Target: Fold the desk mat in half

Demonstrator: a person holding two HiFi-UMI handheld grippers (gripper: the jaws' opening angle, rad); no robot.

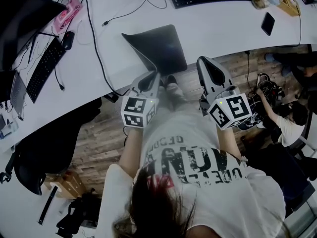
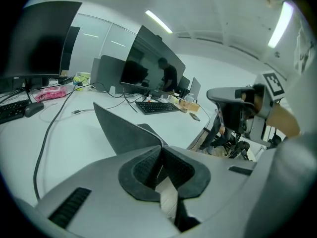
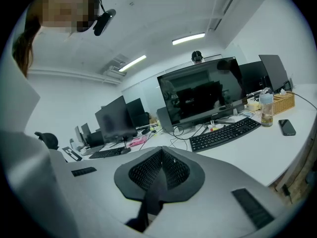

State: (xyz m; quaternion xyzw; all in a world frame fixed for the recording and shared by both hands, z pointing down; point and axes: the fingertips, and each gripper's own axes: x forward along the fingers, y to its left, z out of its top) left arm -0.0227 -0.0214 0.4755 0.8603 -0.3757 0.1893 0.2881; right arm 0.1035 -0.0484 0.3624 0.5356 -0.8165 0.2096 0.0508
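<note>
- Dark grey flexible desk mat (image 1: 161, 46): near corner is pinched betw. closed pads of L gripper (image 2: 161, 148) and held raised; the rest is spread on white desk (image 1: 218, 24) ahead of fingertips.
- R gripper (image 3: 161, 151): jaws are pressed together w/ nothing betw. them; mat is left of its fingers.

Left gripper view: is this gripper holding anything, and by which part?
Yes: the left gripper is shut on the desk mat, pinching its near corner, which is raised off the desk. The right gripper is shut on nothing.
</note>
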